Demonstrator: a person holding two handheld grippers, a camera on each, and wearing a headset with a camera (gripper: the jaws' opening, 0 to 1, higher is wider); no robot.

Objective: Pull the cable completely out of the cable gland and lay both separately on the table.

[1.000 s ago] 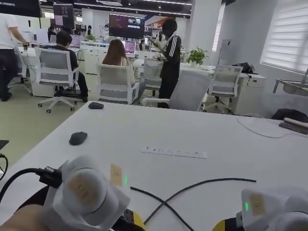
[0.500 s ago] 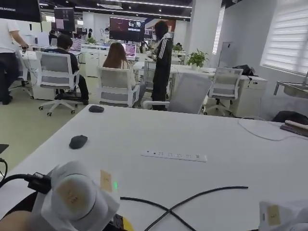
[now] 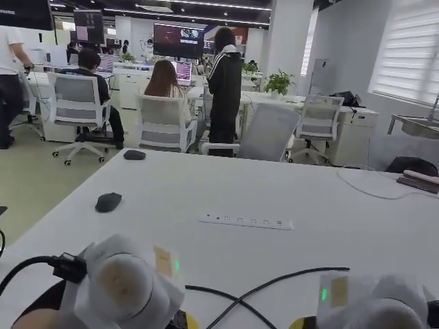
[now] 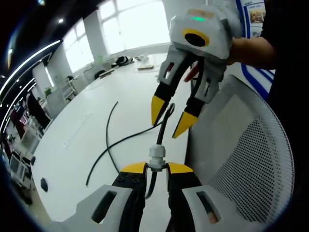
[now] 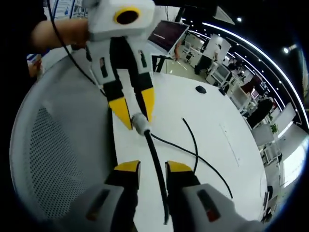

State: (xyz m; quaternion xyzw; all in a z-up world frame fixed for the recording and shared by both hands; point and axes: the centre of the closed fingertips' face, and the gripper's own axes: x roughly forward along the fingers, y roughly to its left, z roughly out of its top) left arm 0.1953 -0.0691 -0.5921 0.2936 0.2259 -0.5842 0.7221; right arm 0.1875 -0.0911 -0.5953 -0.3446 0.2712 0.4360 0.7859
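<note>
At the near edge of a white office table (image 3: 288, 185), the left gripper (image 4: 156, 168) pinches a small white plastic cable gland (image 4: 157, 157) between narrowed jaws. The right gripper (image 5: 153, 166), gripped in a hand (image 4: 244, 48), points back at it, jaws apart astride the thin black cable (image 5: 154, 150). The cable leaves the gland and trails across the tabletop. Both tools hang above a white mesh chair back (image 4: 241, 145).

head view overlooks the table (image 3: 274, 185); facing gripper views share the cable (image 5: 155, 162).
</note>
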